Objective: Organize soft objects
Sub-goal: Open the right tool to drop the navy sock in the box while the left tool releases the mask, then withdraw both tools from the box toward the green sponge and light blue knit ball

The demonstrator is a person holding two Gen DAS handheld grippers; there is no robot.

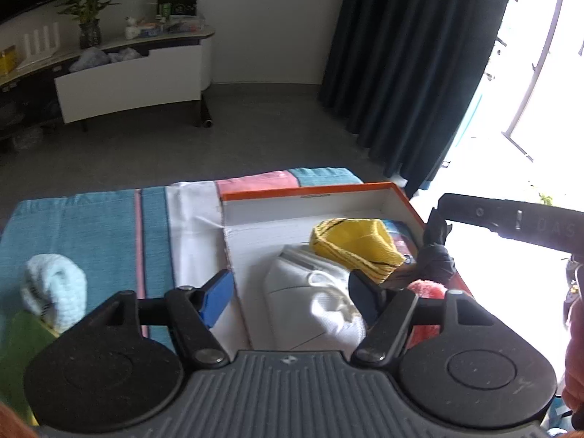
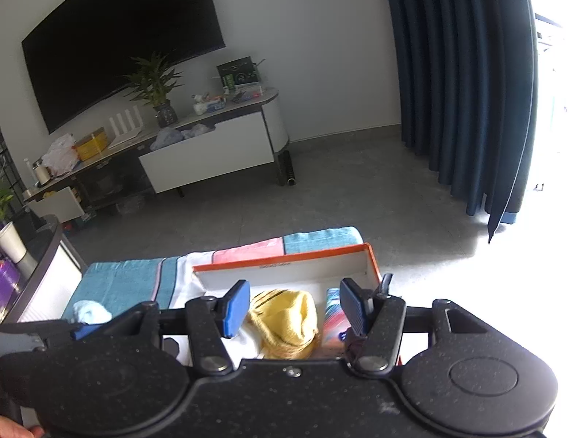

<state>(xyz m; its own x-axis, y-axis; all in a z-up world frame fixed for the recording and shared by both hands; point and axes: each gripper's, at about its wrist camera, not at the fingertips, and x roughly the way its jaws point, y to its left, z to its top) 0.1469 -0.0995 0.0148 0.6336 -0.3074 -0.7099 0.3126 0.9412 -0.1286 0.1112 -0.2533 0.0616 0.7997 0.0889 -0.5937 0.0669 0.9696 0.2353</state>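
left hand-held gripper above ribbed yellow knit

The box sits at the desk's right edge, reaching its far right corner. Inside lie a knitted hat, a garment nearer and a plush toy right. A rolled sock lies near the left edge.

Your left gripper's body hides the near part of the white garment and most of the pink fluffy item. The green cloth runs off the left edge. From the right wrist, the yellow knit is blurred, its near end hidden.
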